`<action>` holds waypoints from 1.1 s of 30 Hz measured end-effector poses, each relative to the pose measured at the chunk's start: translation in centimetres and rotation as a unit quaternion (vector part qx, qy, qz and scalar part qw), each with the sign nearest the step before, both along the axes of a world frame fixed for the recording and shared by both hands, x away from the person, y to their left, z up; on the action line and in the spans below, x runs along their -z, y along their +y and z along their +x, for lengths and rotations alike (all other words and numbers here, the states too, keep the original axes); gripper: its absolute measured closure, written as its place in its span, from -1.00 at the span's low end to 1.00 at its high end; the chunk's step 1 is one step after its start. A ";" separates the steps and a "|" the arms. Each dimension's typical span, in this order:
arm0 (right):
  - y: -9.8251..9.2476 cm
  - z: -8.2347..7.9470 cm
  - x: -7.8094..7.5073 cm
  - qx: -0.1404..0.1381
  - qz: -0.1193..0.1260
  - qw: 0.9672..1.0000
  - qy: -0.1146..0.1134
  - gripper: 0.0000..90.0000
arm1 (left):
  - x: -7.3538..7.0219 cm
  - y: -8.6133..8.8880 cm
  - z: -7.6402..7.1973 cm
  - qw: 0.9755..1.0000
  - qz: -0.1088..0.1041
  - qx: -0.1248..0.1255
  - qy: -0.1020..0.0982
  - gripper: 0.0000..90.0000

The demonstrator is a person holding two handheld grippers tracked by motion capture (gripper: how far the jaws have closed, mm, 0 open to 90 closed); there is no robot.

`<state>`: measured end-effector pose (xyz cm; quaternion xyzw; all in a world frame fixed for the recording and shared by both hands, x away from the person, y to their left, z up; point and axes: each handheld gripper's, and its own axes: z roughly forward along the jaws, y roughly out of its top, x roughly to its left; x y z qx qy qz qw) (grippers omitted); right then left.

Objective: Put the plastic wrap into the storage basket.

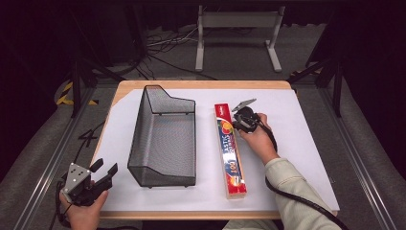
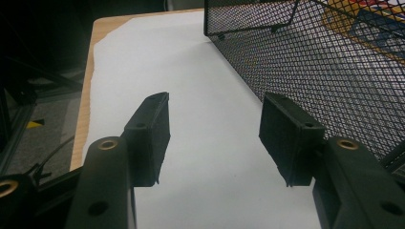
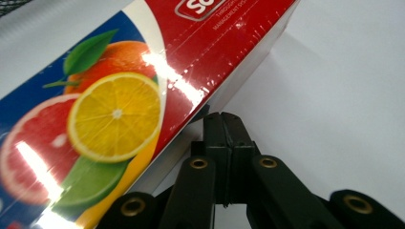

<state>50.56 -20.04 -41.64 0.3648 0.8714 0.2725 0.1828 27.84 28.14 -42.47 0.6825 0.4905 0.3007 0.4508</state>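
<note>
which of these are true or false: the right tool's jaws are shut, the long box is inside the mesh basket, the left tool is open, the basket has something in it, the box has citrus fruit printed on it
1. The right tool has its jaws shut. True: the two jaws press together with nothing between them, their tips at the side of the long box.
2. The long box lies inside the mesh basket. False: it lies flat on the white sheet, to the right of the basket in the high view.
3. The left tool is open. True: its jaws stand wide apart over bare sheet.
4. The basket holds something. False: it is empty.
5. The box shows citrus fruit. True.
</note>
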 end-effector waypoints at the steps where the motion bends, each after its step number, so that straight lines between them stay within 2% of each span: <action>1: -0.1 -0.3 -0.2 0.000 -0.003 1.000 -0.004 1.00 | 0.0 -0.1 0.0 1.000 0.000 0.000 -0.001 -0.01; 3: 0.0 -1.0 -0.5 -0.001 -0.014 1.000 -0.014 1.00 | 0.0 -0.2 0.1 1.000 0.002 0.002 -0.001 -0.01; 5: 0.0 -1.7 -1.0 -0.010 -0.013 1.000 -0.020 1.00 | -0.1 -0.3 0.1 1.000 0.003 0.004 -0.002 -0.01; 9: -0.3 -3.2 -2.2 -0.005 -0.018 0.999 -0.036 1.00 | -0.1 -0.4 0.2 1.000 0.004 0.005 0.000 -0.01; 12: -0.5 -4.5 -2.8 -0.020 -0.017 0.999 -0.043 1.00 | -0.1 -0.4 0.2 1.000 0.006 0.005 0.000 -0.01; 15: -0.7 -6.0 -3.7 -0.034 0.001 0.998 -0.049 1.00 | 0.0 -0.3 0.2 1.000 0.005 0.003 0.001 -0.01; 18: -0.4 -7.7 -4.8 -0.058 0.012 0.997 -0.049 1.00 | 0.0 -0.3 0.2 1.000 0.004 0.002 0.001 -0.01; 19: -0.2 -8.4 -5.1 -0.067 0.018 0.997 -0.043 1.00 | 0.0 -0.3 0.2 1.000 0.003 0.001 0.001 -0.01; 25: 1.0 -12.4 -6.5 -0.113 0.035 0.992 -0.047 1.00 | -0.1 -0.3 0.1 1.000 0.002 0.000 0.000 -0.01; 33: 2.8 -16.9 -6.2 -0.154 0.065 0.986 -0.028 1.00 | -0.1 -0.2 0.1 1.000 0.001 0.000 0.000 -0.01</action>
